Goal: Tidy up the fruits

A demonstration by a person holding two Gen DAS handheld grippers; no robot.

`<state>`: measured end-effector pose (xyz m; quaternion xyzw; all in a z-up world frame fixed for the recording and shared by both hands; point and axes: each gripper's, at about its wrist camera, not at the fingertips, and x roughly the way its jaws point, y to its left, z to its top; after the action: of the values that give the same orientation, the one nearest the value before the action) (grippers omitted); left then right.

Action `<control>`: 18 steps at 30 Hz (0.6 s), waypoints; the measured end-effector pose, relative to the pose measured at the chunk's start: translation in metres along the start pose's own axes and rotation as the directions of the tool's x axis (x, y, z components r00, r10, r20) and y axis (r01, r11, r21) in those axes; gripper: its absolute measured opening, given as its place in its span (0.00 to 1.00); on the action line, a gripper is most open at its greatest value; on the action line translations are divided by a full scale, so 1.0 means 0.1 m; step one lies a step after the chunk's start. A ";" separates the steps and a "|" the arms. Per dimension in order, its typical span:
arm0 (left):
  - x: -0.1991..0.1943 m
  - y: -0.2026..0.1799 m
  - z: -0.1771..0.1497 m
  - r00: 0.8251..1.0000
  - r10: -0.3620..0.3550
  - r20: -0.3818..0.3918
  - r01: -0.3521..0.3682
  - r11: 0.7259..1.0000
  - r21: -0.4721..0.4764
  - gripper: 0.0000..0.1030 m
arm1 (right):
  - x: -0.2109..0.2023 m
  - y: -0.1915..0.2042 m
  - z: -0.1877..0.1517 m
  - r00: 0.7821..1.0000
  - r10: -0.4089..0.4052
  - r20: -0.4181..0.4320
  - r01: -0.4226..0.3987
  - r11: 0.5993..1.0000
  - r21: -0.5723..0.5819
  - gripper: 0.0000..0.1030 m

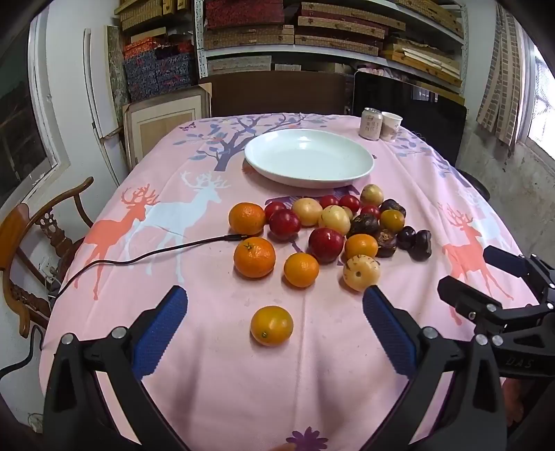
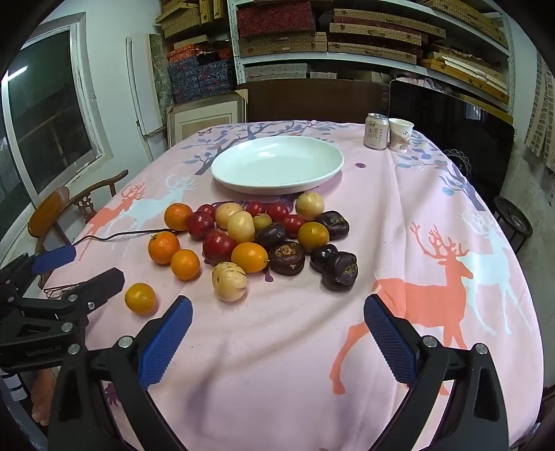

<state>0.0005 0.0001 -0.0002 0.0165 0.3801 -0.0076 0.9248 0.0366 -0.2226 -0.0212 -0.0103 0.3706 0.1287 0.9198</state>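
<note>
Shelves stacked with flat boxes (image 1: 333, 31) fill the upper part of both views, and below them a worktop under a pink tablecloth printed with deer (image 2: 399, 215) takes up the middle. A white plate (image 1: 308, 158) sits empty at upper centre of the cloth, with a drink can (image 1: 370, 124) and a paper cup (image 1: 391, 126) touching each other to its upper right. A black cable (image 1: 145, 255) runs in from the left edge and ends beside the fruit.

The fruits lie in a loose heap (image 2: 263, 236) just below the plate: oranges on the left side, red fruits and pale yellow ones in the middle, dark brown ones on the right. One small orange (image 1: 271, 325) lies apart from the heap, lower in the frame.

In the left wrist view the left gripper (image 1: 274, 329) tilts down toward the cloth, its blue-padded fingers (image 1: 159, 333) spread wide to either side of that lone orange, with clear cloth between pads and fruit. The same gripper shows at the left edge of the right wrist view.

The right gripper (image 2: 277, 333) is tilted down likewise at the bottom of its own view, its fingers (image 2: 390, 341) wide apart over bare cloth with nothing between them, the heap well above. It shows at the right edge of the left wrist view.
</note>
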 end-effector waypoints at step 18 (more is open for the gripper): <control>0.11 0.10 -0.04 1.000 0.010 -0.028 -0.011 1.000 -0.021 0.96 | 0.03 0.00 0.01 1.000 0.001 0.002 -0.001 1.000 0.015 0.97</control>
<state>0.0059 0.0104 -0.0103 0.0086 0.3928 0.0016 0.9196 0.0391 -0.2218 -0.0224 -0.0029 0.3705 0.1263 0.9202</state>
